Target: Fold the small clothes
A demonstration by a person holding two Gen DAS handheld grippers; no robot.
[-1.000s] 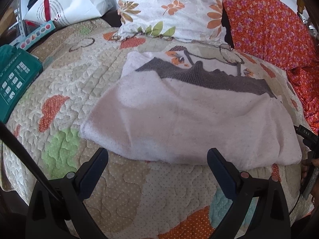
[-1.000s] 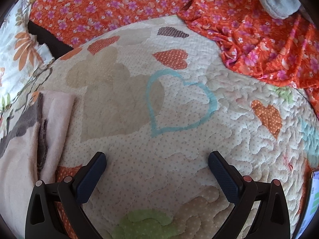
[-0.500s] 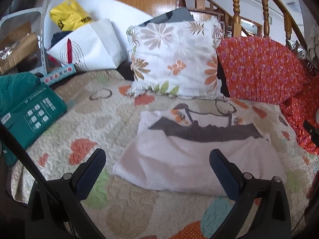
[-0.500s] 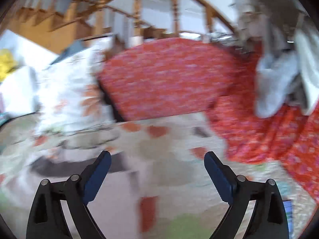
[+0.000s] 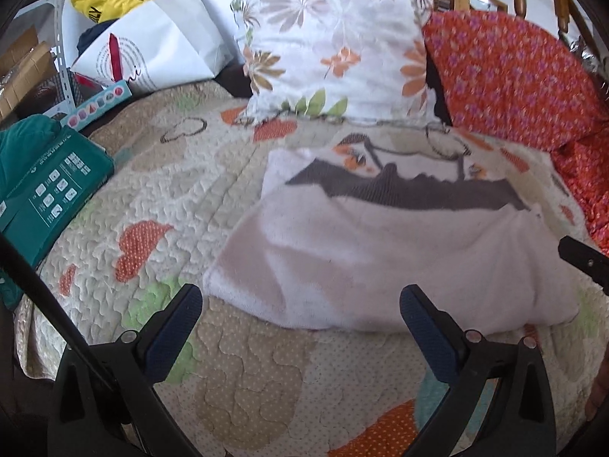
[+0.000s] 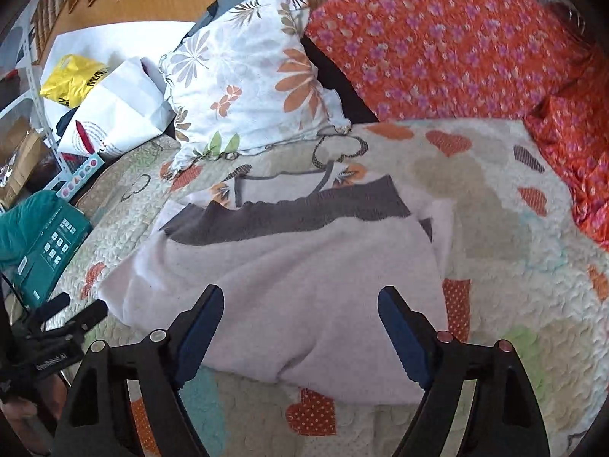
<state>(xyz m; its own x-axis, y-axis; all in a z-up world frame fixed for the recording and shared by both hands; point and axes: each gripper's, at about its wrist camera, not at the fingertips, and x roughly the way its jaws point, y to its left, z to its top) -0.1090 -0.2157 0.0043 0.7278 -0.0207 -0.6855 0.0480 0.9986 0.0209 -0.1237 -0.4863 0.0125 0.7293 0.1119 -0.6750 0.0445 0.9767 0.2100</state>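
Pale garment (image 6: 289,297) lies folded on the quilt (image 6: 533,304) under the right hand-held gripper (image 6: 300,323), whose empty jaws have just been narrowing; left hand-held gripper (image 5: 300,327) gapes empty; floral pillow (image 6: 247,83) and green box (image 6: 49,251) beyond

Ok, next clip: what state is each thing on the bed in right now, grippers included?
Pale pink garment: folded over, flat on quilt, grey band showing, held by neither gripper.
Left gripper: open, empty, at garment's near edge.
Right gripper: open, jaws just closing somewhat, nothing gripped.
Floral pillow: propped upright.
Green box: closed, lying on quilt's edge.
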